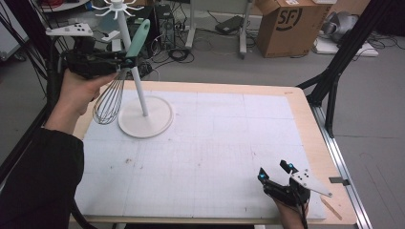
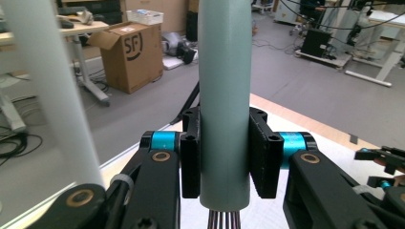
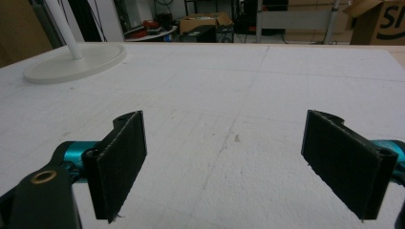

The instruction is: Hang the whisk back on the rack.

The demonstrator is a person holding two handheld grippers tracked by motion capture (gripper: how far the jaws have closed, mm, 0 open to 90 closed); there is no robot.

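A whisk with a teal handle (image 1: 139,36) and wire loops (image 1: 109,102) hangs in the air at the table's far left. My left gripper (image 1: 125,61) is shut on the handle, wires pointing down. In the left gripper view the handle (image 2: 224,100) stands upright between the two black pads (image 2: 261,153), with the wire ends (image 2: 223,220) just below. A white stand with a round base (image 1: 145,117), a thin pole (image 1: 138,86) and hooks on top (image 1: 117,7) is right beside the whisk. My right gripper (image 1: 275,172) rests open near the front right of the table, nothing between its pads (image 3: 119,160).
A white foam mat (image 1: 210,152) covers the wooden table (image 1: 305,114). The stand's pole (image 2: 52,90) shows blurred and close at the left of the left gripper view. Beyond the table stand a cardboard box (image 1: 286,24) and black frame legs (image 1: 334,71).
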